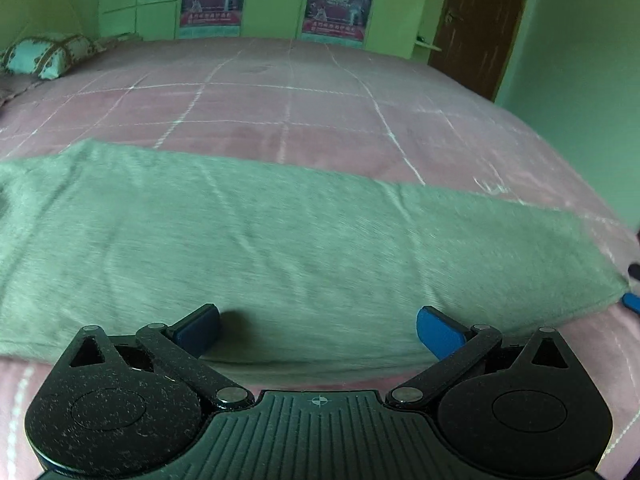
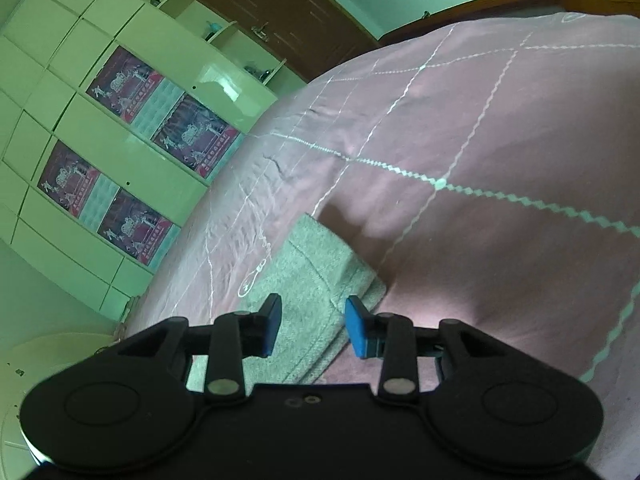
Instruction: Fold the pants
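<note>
The grey pants (image 1: pixel 280 248) lie flat as one long band across the pink bedspread (image 1: pixel 280 112), folded lengthwise. My left gripper (image 1: pixel 318 330) is open wide over the band's near edge, empty, fingers apart above the cloth. In the right wrist view the narrow leg end of the pants (image 2: pixel 316 272) lies under my right gripper (image 2: pixel 312 326), which is open with blue pads on either side of the cloth, not clamped. A blue fingertip of the right gripper (image 1: pixel 632 302) shows at the far right edge of the left wrist view.
The bed (image 2: pixel 480 160) has a white grid pattern. A patterned pillow (image 1: pixel 44 56) lies at the far left. White wardrobes with posters (image 1: pixel 336 4) stand behind the bed, and a brown door (image 1: pixel 484 20) at the right.
</note>
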Available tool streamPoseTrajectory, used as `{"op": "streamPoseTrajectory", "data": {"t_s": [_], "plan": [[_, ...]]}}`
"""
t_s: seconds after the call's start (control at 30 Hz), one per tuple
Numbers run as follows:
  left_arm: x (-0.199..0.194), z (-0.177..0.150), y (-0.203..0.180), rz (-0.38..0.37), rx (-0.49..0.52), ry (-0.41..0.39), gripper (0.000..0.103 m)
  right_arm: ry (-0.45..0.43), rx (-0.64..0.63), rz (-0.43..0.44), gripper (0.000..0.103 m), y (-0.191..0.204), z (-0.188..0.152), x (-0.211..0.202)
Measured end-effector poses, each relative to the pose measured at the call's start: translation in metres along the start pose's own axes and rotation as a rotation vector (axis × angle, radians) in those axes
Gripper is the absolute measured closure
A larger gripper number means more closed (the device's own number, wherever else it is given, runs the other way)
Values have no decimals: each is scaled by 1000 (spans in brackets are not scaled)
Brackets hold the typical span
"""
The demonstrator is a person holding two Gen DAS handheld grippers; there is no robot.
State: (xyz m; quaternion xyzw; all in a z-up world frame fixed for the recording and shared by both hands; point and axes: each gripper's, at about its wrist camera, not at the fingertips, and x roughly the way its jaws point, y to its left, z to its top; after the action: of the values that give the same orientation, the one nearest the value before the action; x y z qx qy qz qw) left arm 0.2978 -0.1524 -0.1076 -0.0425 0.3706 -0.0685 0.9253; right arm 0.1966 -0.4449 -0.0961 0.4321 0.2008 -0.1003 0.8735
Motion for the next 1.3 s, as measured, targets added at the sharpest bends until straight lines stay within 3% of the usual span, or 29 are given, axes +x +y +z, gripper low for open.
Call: {"op": "streamPoseTrajectory", "data": {"t_s": [0.07, 0.2, 0.4, 0.53, 0.63, 0.87, 0.93, 1.0, 1.1, 1.3], "plan": [[6, -4, -12, 44, 59, 22, 0, -13, 18, -12, 75, -4, 1, 0], [10, -6, -11, 44, 65, 25, 0, -20, 126, -1, 76, -22, 0, 1], [9, -8, -15, 63, 67, 15, 0, 20, 140, 19, 77, -26, -6, 12], [12, -7, -17, 72, 70, 13, 0, 84, 102, 7, 79, -19, -5, 27], [12, -9, -18, 85, 75, 5, 0, 92, 64, -50, 97, -18, -7, 34], [13, -11, -18, 80, 76, -6, 0, 88, 75, -55, 97, -16, -7, 37], [7, -7, -10, 42, 52, -18, 0, 71, 38, -43, 98, -7, -3, 32], [-12, -3, 7, 22, 33, -67, 0, 58, 24, -34, 98, 2, -1, 27], [-37, 0, 63, 59, 31, -110, 0, 44, -56, 2, 99, 31, 0, 21], [-82, 1, 240, 245, -144, -136, 0, 55, -311, 85, 99, 138, -32, 34]]}}
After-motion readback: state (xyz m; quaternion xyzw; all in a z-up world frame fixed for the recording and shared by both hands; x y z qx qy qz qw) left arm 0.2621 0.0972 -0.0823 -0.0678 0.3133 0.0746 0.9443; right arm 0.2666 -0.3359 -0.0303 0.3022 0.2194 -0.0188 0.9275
